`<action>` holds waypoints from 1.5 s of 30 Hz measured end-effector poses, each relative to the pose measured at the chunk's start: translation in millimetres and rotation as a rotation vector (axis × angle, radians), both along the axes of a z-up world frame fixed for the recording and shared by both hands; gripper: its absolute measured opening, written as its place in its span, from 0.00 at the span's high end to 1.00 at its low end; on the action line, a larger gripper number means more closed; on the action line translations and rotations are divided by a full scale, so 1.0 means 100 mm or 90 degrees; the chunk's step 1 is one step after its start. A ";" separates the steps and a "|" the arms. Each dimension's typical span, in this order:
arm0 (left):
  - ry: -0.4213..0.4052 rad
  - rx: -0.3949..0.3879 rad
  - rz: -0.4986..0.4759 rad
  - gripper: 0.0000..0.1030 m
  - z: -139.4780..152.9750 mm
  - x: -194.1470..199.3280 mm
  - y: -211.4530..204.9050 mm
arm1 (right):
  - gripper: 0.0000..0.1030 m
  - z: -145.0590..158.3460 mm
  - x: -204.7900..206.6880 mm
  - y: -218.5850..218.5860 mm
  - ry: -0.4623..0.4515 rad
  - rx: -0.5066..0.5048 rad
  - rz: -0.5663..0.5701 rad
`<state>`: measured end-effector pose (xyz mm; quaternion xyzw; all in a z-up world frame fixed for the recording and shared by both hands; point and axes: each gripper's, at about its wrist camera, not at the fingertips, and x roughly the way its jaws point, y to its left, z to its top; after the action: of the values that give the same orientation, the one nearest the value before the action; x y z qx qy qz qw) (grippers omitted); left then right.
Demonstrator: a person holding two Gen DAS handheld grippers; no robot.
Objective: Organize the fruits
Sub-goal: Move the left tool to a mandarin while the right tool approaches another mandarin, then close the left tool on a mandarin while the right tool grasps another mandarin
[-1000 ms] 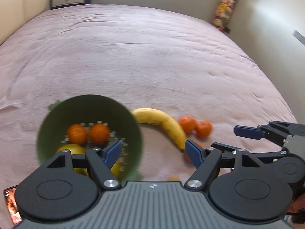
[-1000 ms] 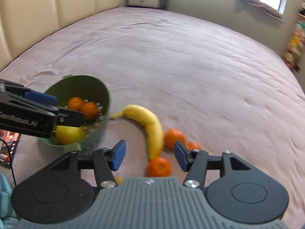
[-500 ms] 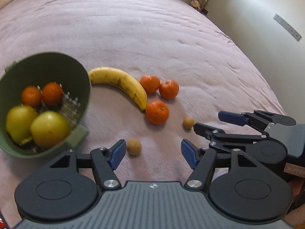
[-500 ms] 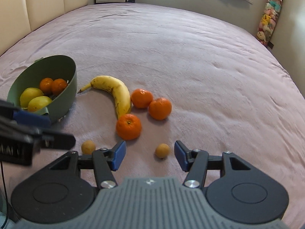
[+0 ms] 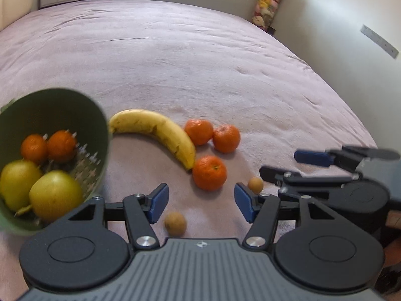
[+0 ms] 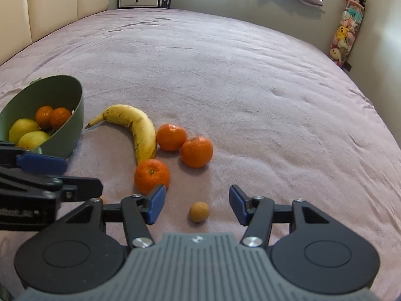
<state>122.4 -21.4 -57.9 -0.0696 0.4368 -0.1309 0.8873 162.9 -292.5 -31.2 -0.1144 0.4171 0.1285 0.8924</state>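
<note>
**Both grippers low over the loose fruit, neither holding anything**

You had the left gripper angled down at the pink bedspread, its jaws spread but just narrowed, with nothing pinched. One small brown fruit lay on the cover between its blue pads, close to the left one and touching neither. The right gripper was spread too and empty; a second small brown fruit sat on the cover between its fingers, clear of both pads.

The green bowl stood at your left, tipped so its mouth faced you, with two yellow apples in front and two small oranges behind them inside it. The banana lay just beside the bowl, its stem end near the rim; whether it touched, you could not tell. Its far tip met the nearest loose orange. Two more oranges lay touching each other just past the banana's curve.

In the right wrist view the left gripper's fingers reached in from the left edge, in front of the bowl.
</note>
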 end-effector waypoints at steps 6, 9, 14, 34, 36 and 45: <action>-0.003 0.033 -0.029 0.36 -0.12 0.10 -0.19 | 0.48 0.06 0.26 -0.03 0.011 -0.025 0.040; 0.003 0.041 -0.038 0.36 -0.19 0.17 -0.25 | 0.48 0.03 0.40 0.07 0.024 -0.058 0.111; -0.014 0.075 -0.046 0.36 -0.29 0.27 -0.35 | 0.48 -0.08 0.63 0.16 0.053 -0.100 0.195; 0.015 0.085 -0.040 0.39 -0.54 0.51 -0.49 | 0.48 -0.48 1.03 0.22 0.087 -0.088 0.226; 0.018 0.081 -0.040 0.42 -0.54 0.52 -0.49 | 0.48 -0.51 1.05 0.23 0.089 -0.089 0.227; 0.021 0.084 -0.055 0.49 -0.56 0.55 -0.50 | 0.48 -0.62 1.11 0.26 0.097 -0.084 0.219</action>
<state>177.2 -71.7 -113.7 0.0063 0.4615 -0.1390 0.8762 273.6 -266.8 -93.4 -0.2319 0.4652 0.2596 0.8139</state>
